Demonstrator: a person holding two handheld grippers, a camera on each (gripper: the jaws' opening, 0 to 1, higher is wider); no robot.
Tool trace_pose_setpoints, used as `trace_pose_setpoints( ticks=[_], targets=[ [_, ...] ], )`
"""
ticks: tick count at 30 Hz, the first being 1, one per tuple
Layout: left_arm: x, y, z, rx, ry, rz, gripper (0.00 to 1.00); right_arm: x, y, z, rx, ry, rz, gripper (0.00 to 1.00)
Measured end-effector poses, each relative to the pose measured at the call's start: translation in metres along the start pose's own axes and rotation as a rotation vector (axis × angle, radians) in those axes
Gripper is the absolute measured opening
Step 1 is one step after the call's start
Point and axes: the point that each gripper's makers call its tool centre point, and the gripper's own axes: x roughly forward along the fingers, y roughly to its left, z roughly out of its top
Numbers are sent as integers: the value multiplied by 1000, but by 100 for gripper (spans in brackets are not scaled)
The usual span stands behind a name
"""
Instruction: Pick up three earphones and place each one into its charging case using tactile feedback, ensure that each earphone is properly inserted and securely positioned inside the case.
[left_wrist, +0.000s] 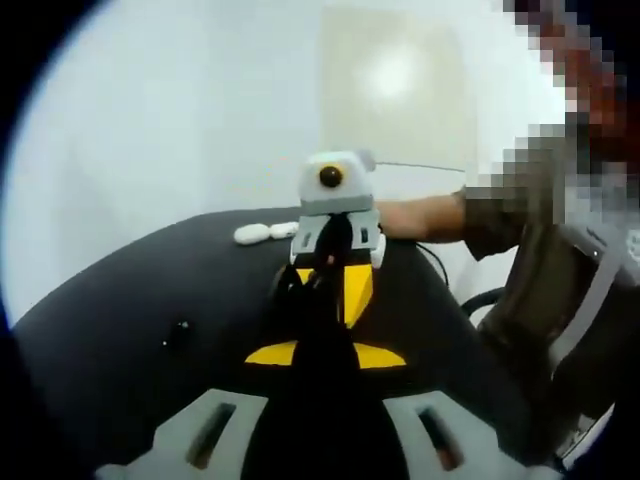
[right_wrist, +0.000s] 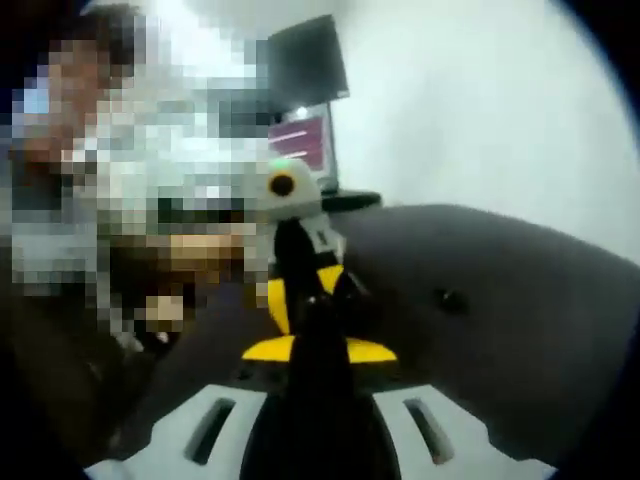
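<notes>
**Meeting tip to tip above the black table**

The left gripper rises from 6 o'clock in the left gripper view. Its black, yellow-marked jaws are drawn together into one narrow column, and no gap shows between them. Whether anything small is pinched there cannot be told. The right gripper faces it head on at 12 o'clock from the jaw tips, and the two sets of tips look to be touching or just apart.

In the right gripper view the right gripper also shows its jaws pressed close with no gap. The left gripper meets it from about 11 o'clock.

Two white oval pieces lie side by side on the table, at about 10 o'clock from the meeting tips and well beyond them. They are too small to tell whether they are earphones or cases. A small dark object sits on the table at about 8 o'clock from the left jaw tips. A similar one lies at 3 o'clock from the right gripper's jaws, apart from them.

The table is matt black with a rounded edge. A pale wall stands behind it. A person's forearm reaches in at 3 o'clock behind the right gripper. A monitor glows at 12 o'clock in the right gripper view.
</notes>
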Motion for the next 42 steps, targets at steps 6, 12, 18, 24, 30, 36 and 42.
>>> trace_pose_setpoints(
  ticks=[6, 12, 18, 24, 30, 36, 42],
  targets=[
    [3, 5, 3, -2, 0, 9, 19, -1, -5, -3, -6, 7, -8, 18],
    [-26, 33, 8, 58, 67, 97, 15, 0, -9, -5, -33, 8, -20, 18],
    [-45, 82, 30, 67, 139, 212, 17, 2, -10, -5, -39, 4, -18, 18],
    [-22, 123, -2, -92, 353, 290, 20, 4, -9, -6, -52, 2, -16, 18],
    [-8, 125, -12, -261, 304, 322, 18, 5, -10, -6, -71, 2, -16, 18],
    [-2, 109, -11, -260, 289, 284, 20, 5, -10, -7, -71, 3, -14, 18],
    [-7, 80, -2, -321, 382, 159, 7, 5, -11, -7, -78, 7, -21, 18]
  ],
)
